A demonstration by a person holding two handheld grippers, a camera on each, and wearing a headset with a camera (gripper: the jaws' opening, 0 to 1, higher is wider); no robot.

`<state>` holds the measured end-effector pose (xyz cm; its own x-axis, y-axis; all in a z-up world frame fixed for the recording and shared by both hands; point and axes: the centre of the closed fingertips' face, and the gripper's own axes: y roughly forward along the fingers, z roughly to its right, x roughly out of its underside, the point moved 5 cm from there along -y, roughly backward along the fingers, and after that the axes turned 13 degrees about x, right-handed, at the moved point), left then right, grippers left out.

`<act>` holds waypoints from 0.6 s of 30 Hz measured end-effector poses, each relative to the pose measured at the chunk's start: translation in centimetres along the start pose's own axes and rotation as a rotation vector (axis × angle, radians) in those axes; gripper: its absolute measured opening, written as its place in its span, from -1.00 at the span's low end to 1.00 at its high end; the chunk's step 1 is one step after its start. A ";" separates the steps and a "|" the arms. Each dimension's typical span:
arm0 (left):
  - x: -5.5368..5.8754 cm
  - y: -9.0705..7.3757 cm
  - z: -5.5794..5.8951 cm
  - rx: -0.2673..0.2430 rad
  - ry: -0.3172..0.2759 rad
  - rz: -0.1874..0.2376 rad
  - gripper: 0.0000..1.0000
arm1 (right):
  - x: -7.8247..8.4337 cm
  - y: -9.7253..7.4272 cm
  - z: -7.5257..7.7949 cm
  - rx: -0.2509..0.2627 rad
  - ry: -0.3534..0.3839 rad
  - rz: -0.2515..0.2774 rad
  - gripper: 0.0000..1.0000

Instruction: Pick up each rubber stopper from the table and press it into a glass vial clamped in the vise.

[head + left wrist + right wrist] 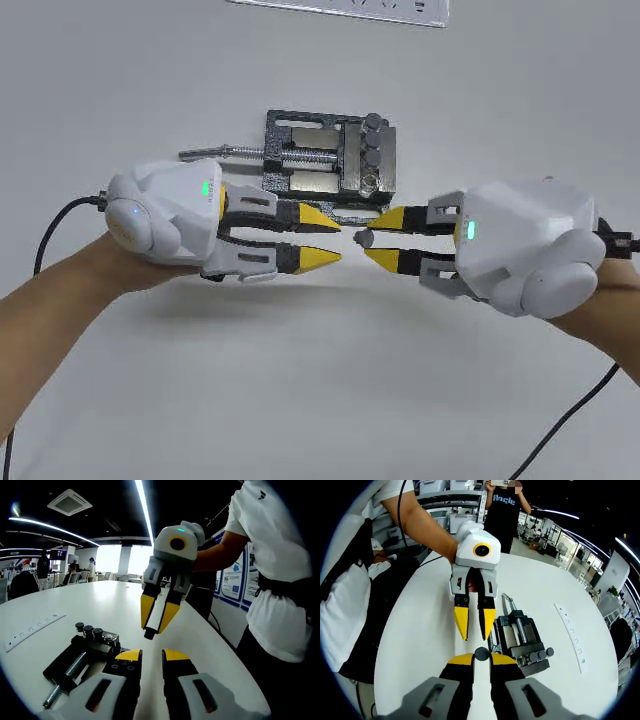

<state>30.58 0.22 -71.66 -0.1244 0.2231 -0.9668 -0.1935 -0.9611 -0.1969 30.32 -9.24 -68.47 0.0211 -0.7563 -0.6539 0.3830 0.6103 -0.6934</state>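
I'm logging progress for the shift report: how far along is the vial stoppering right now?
Done: three capped vials already stand in the vise. In hand: the right claw is shut on one stopper; the left claw is open and empty. Left: the fourth vial looks uncapped, so that stopper has yet to be pressed in.

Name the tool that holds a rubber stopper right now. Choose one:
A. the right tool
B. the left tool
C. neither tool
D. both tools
A: the right tool is shut on a dark stopper pinched at its yellow tips, while the left tool faces it, open, with nothing between its tips.
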 end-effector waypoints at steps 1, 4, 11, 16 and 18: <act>0.0 -0.1 0.0 -0.002 0.001 -0.001 -0.74 | 0.1 0.0 0.2 0.005 0.002 -0.012 -0.78; 0.2 -0.3 0.0 -0.012 0.005 -0.012 -0.71 | 0.3 0.1 0.6 0.006 0.023 -0.040 -0.78; 0.2 -1.1 -0.3 -0.045 0.020 -0.027 -0.66 | 1.2 0.2 1.8 0.024 0.020 -0.129 -0.78; 0.2 -1.4 -0.4 -0.059 0.027 -0.035 -0.61 | 1.5 0.1 2.5 0.027 0.024 -0.170 -0.78; 0.2 -1.6 -0.6 -0.069 0.038 -0.042 -0.60 | 1.6 0.0 2.8 0.026 0.026 -0.186 -0.78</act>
<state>31.43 1.69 -71.65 -0.0803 0.2586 -0.9626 -0.1305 -0.9602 -0.2470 32.92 -11.12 -68.70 -0.0756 -0.8489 -0.5230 0.4015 0.4542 -0.7953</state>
